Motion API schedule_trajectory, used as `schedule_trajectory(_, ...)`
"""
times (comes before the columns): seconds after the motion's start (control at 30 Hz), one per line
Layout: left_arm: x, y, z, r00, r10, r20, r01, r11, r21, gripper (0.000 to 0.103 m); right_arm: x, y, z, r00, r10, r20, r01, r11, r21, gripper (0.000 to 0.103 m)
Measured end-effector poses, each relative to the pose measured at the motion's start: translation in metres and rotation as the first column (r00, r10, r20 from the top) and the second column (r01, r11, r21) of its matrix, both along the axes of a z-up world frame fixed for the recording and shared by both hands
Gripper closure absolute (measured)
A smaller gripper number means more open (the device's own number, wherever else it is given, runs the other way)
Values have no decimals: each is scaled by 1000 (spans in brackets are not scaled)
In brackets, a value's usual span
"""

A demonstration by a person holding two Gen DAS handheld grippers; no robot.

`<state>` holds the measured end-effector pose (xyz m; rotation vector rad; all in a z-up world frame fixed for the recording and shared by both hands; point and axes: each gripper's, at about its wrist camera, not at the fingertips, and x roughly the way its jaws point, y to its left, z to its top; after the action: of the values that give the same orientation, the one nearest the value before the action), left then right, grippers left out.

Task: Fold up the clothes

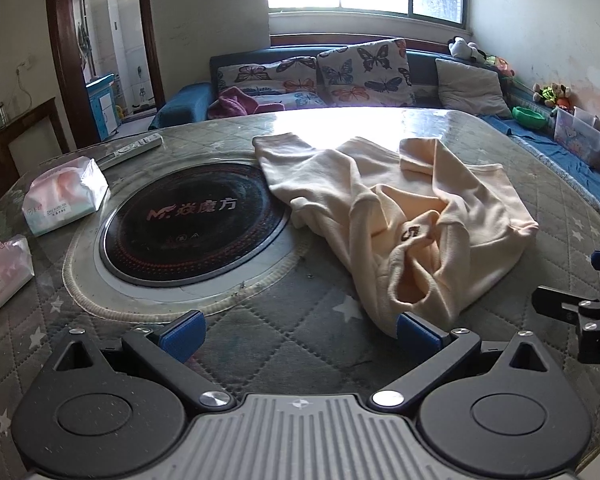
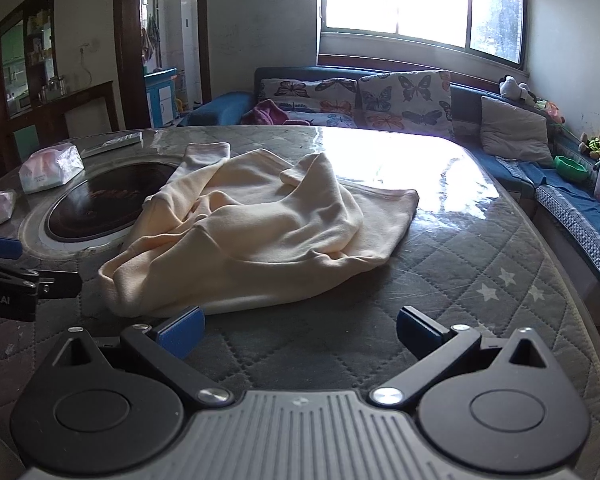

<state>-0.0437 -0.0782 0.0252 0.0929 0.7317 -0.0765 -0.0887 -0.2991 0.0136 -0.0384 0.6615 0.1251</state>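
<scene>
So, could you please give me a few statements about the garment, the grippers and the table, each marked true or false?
1. The garment lies crumpled, not yet folded. True.
2. The left gripper is shut on the garment. False: its jaws stand open and hold nothing, with one fingertip at the cloth's near edge.
3. The right gripper is open and empty. True.
4. The garment is dark blue. False: it is pale cream.
5. Part of the garment overlaps the round black cooktop set in the table. True.
6. The tissue packs lie on the garment. False: they lie apart from it, beyond the cooktop.
</scene>
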Motion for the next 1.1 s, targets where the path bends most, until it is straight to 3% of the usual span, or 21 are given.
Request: schedule_trajectory(1.1, 10, -14, 3, 998, -54, -29, 54, 999, -8, 0, 4, 12, 5, 1000, 26, -4, -27, 999, -31, 0)
